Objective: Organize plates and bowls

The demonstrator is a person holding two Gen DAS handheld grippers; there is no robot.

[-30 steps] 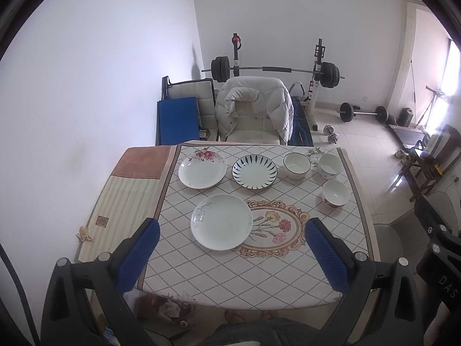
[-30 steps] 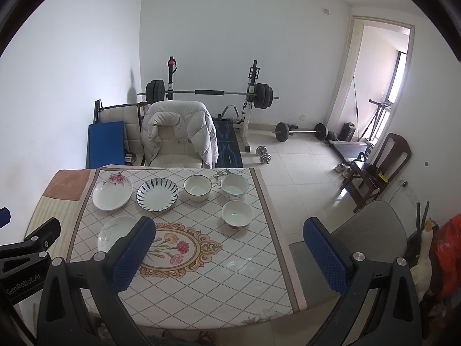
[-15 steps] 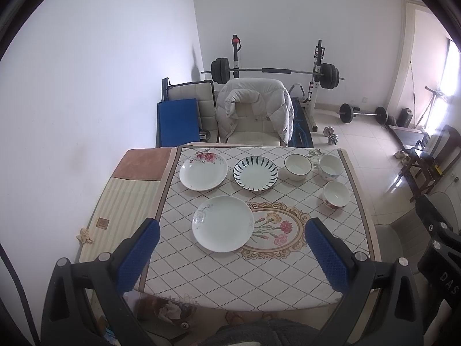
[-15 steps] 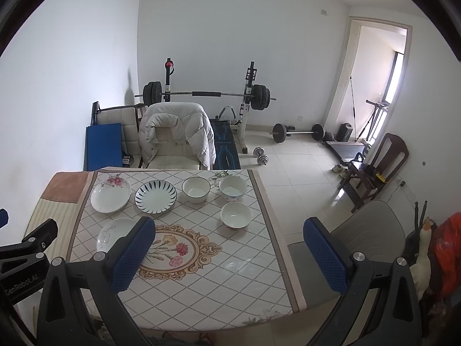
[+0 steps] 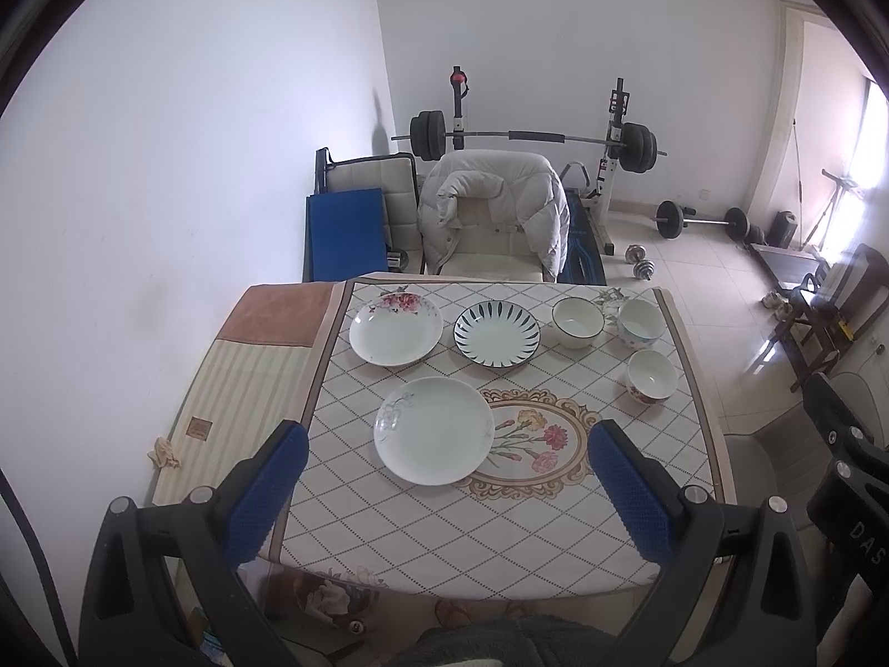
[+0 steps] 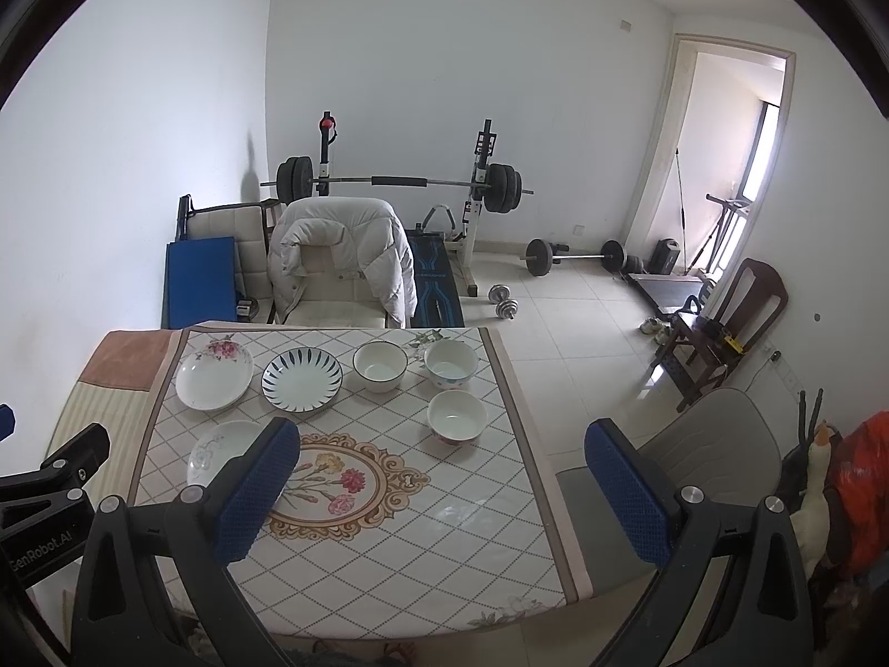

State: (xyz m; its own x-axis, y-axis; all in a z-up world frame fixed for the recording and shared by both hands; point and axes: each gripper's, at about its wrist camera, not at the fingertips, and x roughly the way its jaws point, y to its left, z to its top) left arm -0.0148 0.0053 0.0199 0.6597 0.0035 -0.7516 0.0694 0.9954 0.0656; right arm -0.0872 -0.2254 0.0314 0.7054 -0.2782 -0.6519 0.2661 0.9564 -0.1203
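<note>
Both tools are wide open and empty right now, hovering above the near edge of the desk.

Left wrist view: your left tool point(image 5: 441, 475) has its blue pads spread either side of the pale floral plate point(image 5: 434, 430), well above it, nothing gripped. Behind that sit the red-flower plate point(image 5: 395, 329) and the blue-striped plate point(image 5: 497, 334), then three bowls off to the right: the dark-rimmed bowl point(image 5: 577, 322), the patterned bowl point(image 5: 640, 323) and the red-trimmed bowl point(image 5: 651, 375) nearer you.

Right wrist view: your right tool point(image 6: 441, 492) hangs over the desk's point(image 6: 400, 533) right half, closest to the red-trimmed bowl point(image 6: 457, 417); the left pad hides part of the pale plate.

Heads up: I'd guess those glazed rims are slippery, so a shallow pinch could let a plate tip out. The tablecloth point(image 5: 478, 550) could also drag if you slide anything, and the two rear bowls sit nearly touching, so a clumsy reach could knock one.
</note>
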